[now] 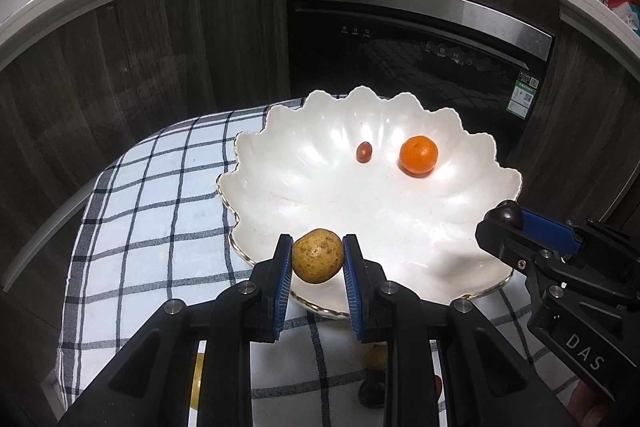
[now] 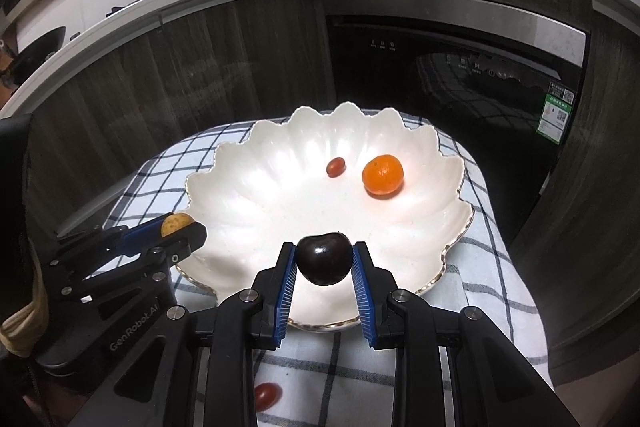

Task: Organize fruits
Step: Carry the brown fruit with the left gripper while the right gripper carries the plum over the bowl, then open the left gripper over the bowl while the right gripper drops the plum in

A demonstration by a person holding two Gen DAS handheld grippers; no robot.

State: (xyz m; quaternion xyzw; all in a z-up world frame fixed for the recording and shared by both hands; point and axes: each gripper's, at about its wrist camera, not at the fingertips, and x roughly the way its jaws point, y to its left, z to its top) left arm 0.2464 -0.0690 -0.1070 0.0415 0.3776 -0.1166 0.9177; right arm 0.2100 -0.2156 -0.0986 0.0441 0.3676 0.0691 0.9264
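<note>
**2 grippers, 2 fruits held at the near rim of the bowl**

Setting: a small table covered by a blue-and-white checked cloth (image 1: pixel 160 195), standing in front of dark kitchen cabinets and a black built-in appliance (image 1: pixel 420 67).

Bowl: 1 large white scalloped bowl (image 1: pixel 320 195) with a gilt rim sits on the cloth and fills most of the tabletop.

Left gripper (image 1: pixel 318 259): blue pads closed on a round, speckled yellow-brown fruit (image 1: pixel 318 261). The fruit sits between the fingertips, at the near-left rim of the bowl; contact with the bowl cannot be told.

Right gripper (image 2: pixel 325 263): blue pads closed on a dark, glossy, near-black fruit (image 2: pixel 324 259), positioned over the near edge of the bowl. In the left wrist view this gripper enters from the right side, just beside the bowl rim.

Inside the bowl: 1 orange mandarin (image 1: pixel 418 155) toward the far right, and 1 small reddish-brown oval fruit (image 1: pixel 364 151) near it on its left, the 2 apart.

On the cloth, nearer than the bowl: 1 small red fruit (image 2: pixel 267 395), partly hidden under the right gripper's frame.
</note>
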